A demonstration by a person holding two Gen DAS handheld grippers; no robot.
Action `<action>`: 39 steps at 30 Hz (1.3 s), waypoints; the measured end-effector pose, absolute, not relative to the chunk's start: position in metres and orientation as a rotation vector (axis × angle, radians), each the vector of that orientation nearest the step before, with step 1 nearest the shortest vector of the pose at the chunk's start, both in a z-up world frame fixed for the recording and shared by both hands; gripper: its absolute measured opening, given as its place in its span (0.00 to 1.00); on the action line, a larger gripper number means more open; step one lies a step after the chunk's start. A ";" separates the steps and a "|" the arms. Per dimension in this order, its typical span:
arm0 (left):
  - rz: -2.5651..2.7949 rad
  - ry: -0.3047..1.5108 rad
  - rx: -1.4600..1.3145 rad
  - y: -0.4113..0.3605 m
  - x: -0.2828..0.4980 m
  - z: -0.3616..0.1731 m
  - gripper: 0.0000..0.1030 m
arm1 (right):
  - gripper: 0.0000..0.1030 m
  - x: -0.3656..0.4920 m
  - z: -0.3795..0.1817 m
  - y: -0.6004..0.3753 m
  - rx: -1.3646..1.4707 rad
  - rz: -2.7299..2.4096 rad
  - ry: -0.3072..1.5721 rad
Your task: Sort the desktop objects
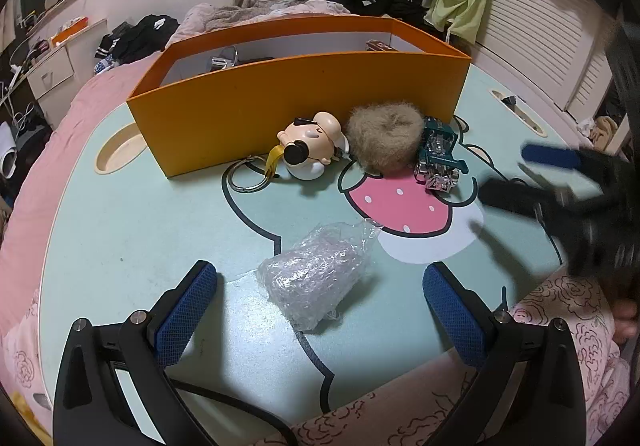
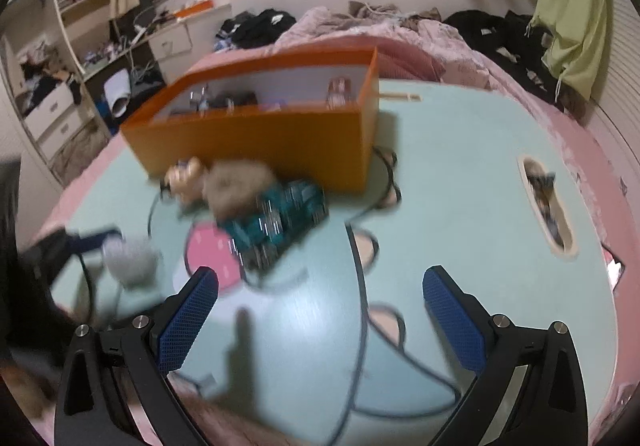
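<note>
Clear bubble-wrap bundle (image 1: 314, 280) lies diagonal, far end twd right; both grippers (image 1: 320, 310) (image 2: 320, 312) spread wide, empty

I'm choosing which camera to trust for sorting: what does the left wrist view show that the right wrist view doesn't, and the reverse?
Only the left wrist view: a key ring by the cartoon figure, and a round cup recess.
Only the right wrist view: shelves and drawers beside the bed.
Both: orange box, furry ball, teal toy truck, bubble-wrap bundle, both tongs open.

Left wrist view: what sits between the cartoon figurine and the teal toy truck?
A tan furry puff, touching the white cartoon figurine and the teal toy truck.
</note>
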State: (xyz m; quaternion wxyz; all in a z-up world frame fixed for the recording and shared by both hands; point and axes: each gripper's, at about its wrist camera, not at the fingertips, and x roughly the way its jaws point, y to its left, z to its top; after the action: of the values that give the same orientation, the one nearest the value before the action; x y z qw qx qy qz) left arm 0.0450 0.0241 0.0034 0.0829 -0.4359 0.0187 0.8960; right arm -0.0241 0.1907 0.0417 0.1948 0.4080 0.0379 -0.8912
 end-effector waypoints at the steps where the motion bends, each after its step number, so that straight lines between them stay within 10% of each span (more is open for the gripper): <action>1: 2.675 0.056 -1.301 0.024 0.045 0.003 1.00 | 1.00 -0.029 0.045 0.184 1.146 -2.498 0.114; 12: 2.676 0.055 -1.302 0.025 0.045 0.003 1.00 | 0.75 -0.042 0.030 0.181 1.246 -2.403 0.112; 33: 2.693 0.034 -1.290 0.018 0.048 0.005 0.98 | 0.76 -0.032 0.035 0.200 1.169 -2.531 0.155; 39: 2.707 -0.034 -1.209 0.009 0.052 0.012 0.42 | 0.71 -0.043 0.026 0.178 1.182 -2.485 0.269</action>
State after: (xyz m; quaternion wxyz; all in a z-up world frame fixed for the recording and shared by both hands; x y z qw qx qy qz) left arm 0.0521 0.0093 0.0116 0.0885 -0.4062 -0.0116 0.9094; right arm -0.0433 0.1778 0.0258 0.1870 0.4199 0.0957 -0.8829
